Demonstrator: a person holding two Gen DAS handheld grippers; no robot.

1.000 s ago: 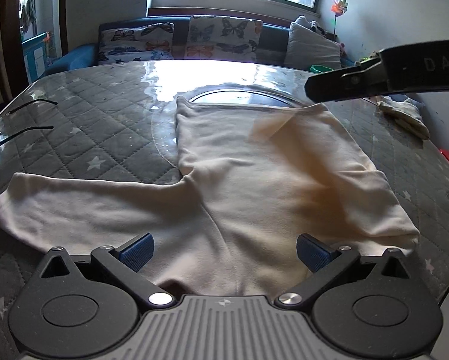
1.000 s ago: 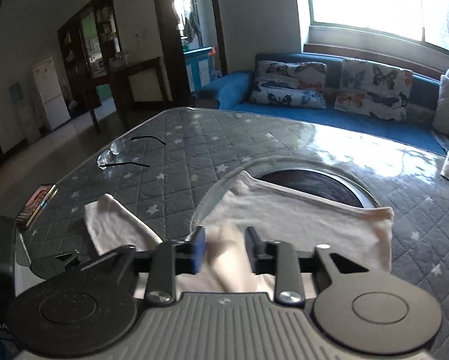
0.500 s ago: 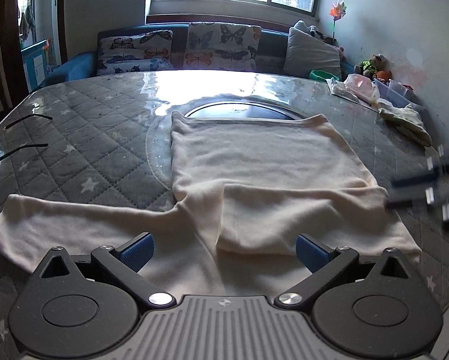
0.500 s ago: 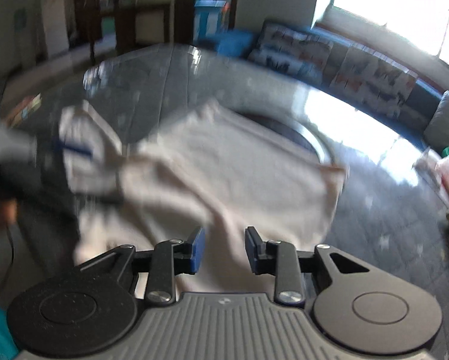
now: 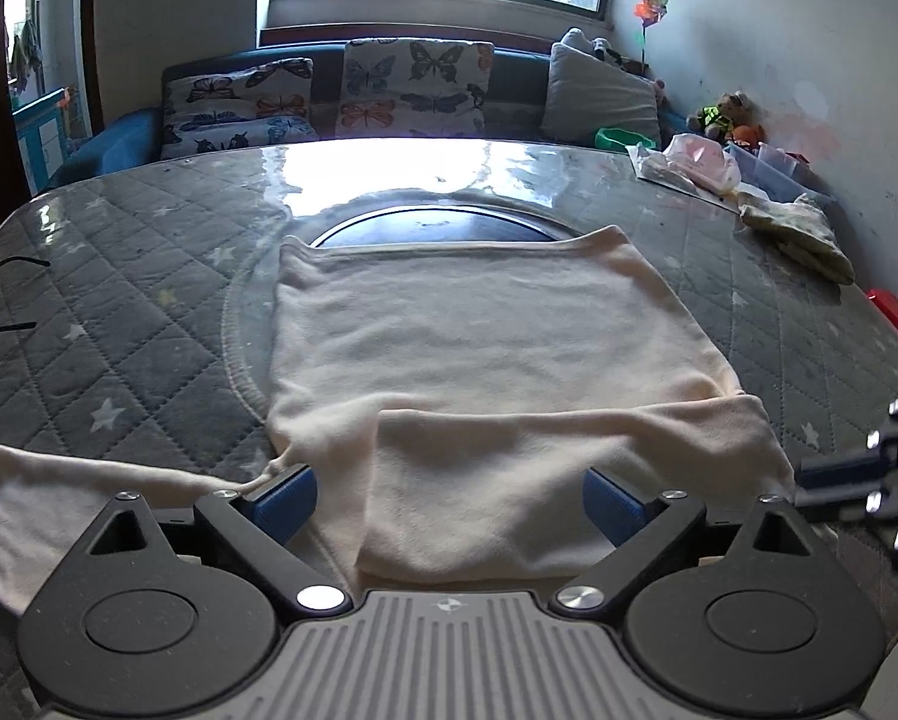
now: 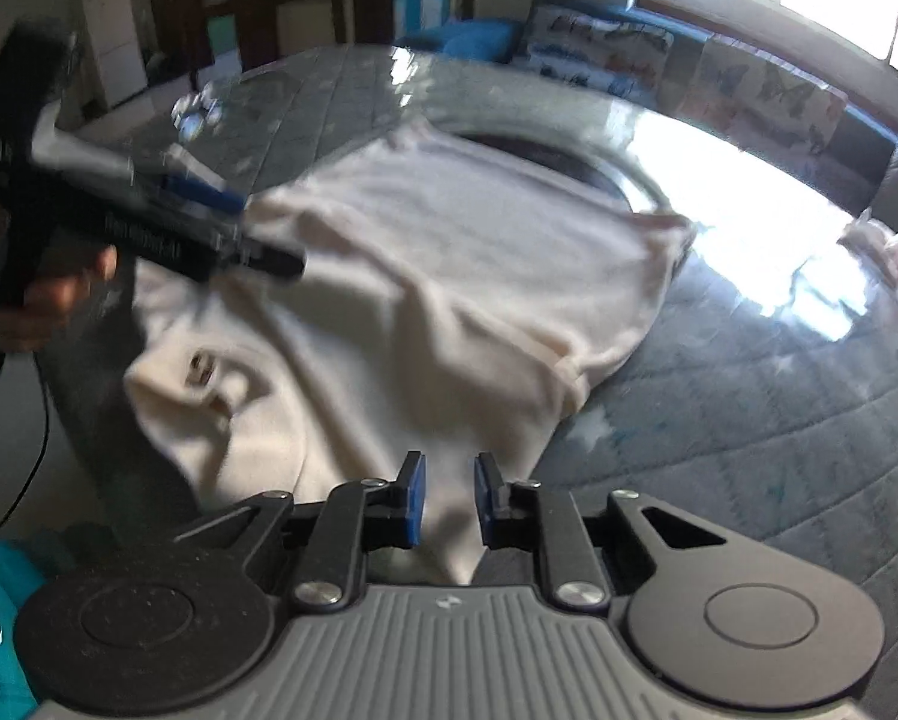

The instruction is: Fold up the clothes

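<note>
While your right gripper (image 6: 447,501) hung over the near edge w/ fingers only narrowly apart and nothing clearly pinched, the cream shirt (image 5: 478,354) lay flat mid-tabletop (image 5: 119,312), right sleeve (image 5: 544,480) folded across. The left gripper (image 5: 449,498) had fingers spread wide, grasping nothing. Risks, imo: the left sleeve (image 5: 47,498) at 9 o'clock draped toward the edge and could drag the shirt off; the slick glossy cover could let the fold slide; a low pass could snag and undo that sleeve.

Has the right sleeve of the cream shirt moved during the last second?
Yes. The right sleeve now lies folded across the cream shirt, nearer than the round dark inset; earlier it was lifted.
</note>
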